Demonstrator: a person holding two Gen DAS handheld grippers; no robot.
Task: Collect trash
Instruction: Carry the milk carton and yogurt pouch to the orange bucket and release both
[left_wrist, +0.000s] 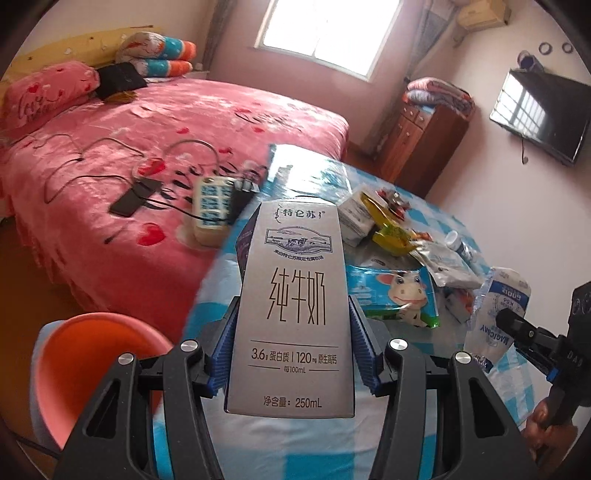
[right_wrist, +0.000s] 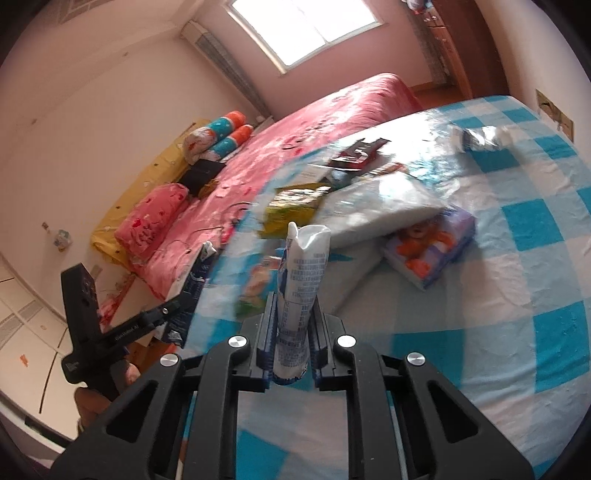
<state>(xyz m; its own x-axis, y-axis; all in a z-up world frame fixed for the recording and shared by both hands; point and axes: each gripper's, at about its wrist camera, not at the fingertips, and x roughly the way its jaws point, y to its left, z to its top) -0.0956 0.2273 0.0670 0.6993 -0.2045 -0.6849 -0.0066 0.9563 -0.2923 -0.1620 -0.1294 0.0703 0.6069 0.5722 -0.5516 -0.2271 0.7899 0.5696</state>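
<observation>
My left gripper (left_wrist: 293, 332) is shut on a grey-white 250 mL milk carton (left_wrist: 291, 295), held upright above the table's edge. My right gripper (right_wrist: 293, 332) is shut on a crushed white-and-blue drink pouch (right_wrist: 301, 288), also lifted off the table. In the left wrist view the right gripper (left_wrist: 504, 321) and its pouch (left_wrist: 495, 314) show at the right. In the right wrist view the left gripper (right_wrist: 173, 310) holds the carton (right_wrist: 192, 288) edge-on at the left. More trash lies on the table: a cow-print wrapper (left_wrist: 399, 295), a yellow-green wrapper (right_wrist: 291, 206) and a red-black wrapper (right_wrist: 358, 151).
The table carries a blue-and-white check cloth (right_wrist: 517, 295) with a white plastic bag (right_wrist: 380, 206), a bear-print tissue pack (right_wrist: 432, 251) and a crumpled pack (right_wrist: 480, 138). A pink bed (left_wrist: 110, 166) with a power strip (left_wrist: 210, 206) lies beyond. An orange stool (left_wrist: 92, 354) stands below left.
</observation>
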